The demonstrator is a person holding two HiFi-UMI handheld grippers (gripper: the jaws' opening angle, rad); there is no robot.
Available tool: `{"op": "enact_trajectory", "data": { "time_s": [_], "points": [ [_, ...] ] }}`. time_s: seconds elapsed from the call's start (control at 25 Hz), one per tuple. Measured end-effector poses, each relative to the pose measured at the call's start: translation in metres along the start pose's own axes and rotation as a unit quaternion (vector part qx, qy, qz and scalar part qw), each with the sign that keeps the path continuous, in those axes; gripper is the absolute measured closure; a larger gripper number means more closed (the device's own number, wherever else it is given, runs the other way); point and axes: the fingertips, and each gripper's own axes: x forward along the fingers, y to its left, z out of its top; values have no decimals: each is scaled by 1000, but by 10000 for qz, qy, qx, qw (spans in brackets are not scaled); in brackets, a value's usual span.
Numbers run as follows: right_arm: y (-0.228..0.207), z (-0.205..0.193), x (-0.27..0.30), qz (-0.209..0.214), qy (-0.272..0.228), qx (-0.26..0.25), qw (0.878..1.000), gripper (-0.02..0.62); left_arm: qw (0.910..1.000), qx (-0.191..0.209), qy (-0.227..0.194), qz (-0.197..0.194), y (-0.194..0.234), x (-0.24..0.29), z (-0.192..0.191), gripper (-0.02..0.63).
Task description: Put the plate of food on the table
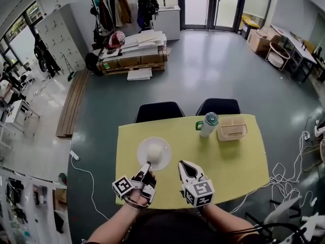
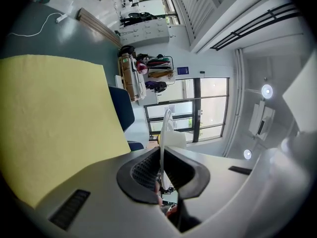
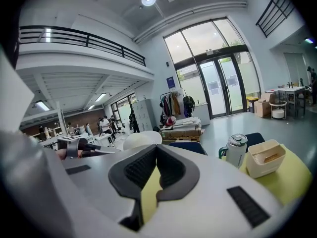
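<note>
A round white plate (image 1: 154, 155) with a pale, domed mound of food (image 1: 155, 148) lies level over the near left part of the yellow rectangular counter (image 1: 238, 156). Its near rim is pinched by the left hand-held gripper (image 1: 148, 165). I can't tell whether it touches the counter.

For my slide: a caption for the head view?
Left gripper grips the plate of food by its rim at the yellow table.

The plate (image 2: 165, 133) shows only its thin edge in the left gripper view, so what sits on it is mostly hidden there; two chairs (image 1: 158, 111) are half tucked under the tabletop (image 1: 238, 156); what lies in the basket (image 1: 232, 128) is too small to tell.
</note>
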Motion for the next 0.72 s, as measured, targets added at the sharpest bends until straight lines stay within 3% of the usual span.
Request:
{"op": "enact_trajectory", "data": {
  "time_s": [0.4,0.72],
  "points": [
    [-17,-7,38,-186,234,-46,9995,583,9998,141,101,86,47,57,48,581],
    [-36,-19,73,-302,449,-38,9985,583,9995,129,188,217,119,119,89,584]
  ]
}}
